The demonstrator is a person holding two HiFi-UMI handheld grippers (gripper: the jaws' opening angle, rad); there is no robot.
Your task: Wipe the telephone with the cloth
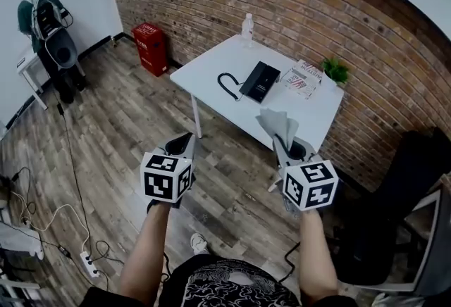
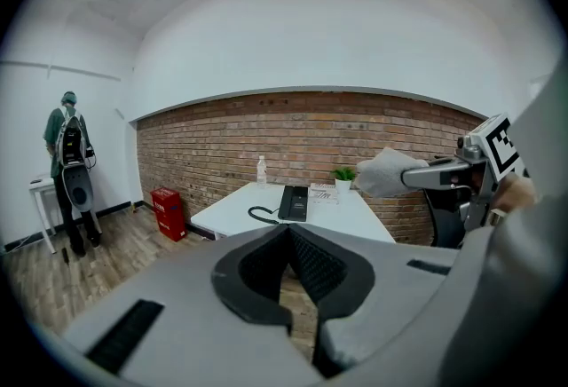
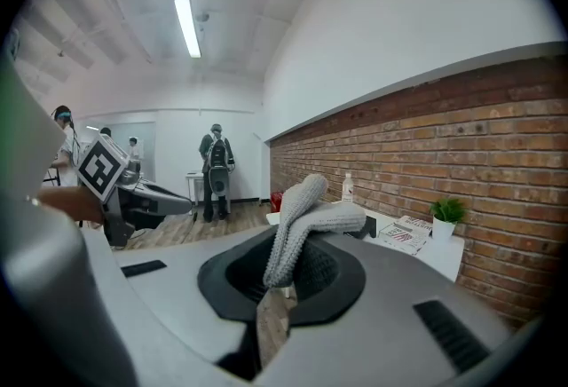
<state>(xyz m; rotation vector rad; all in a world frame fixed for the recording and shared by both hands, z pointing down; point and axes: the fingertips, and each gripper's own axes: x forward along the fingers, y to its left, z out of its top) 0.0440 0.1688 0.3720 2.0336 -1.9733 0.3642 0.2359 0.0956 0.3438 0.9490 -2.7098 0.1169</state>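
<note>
One cloth (image 1: pixel 276 121) in right gripper (image 1: pixel 284 146) jaws; left gripper (image 1: pixel 184 140) jaws together; apparent booklet (image 1: pixel 301 78) illegible.

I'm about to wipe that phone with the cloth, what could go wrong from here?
1. The grey cloth is pinched at one edge by the right gripper, with most flopping free; rubbing may tug it out.
2. The black telephone lies loose on the white table, and the shut, empty left gripper is far from it, so wiping could shove it or snag its curly black cord.
</note>
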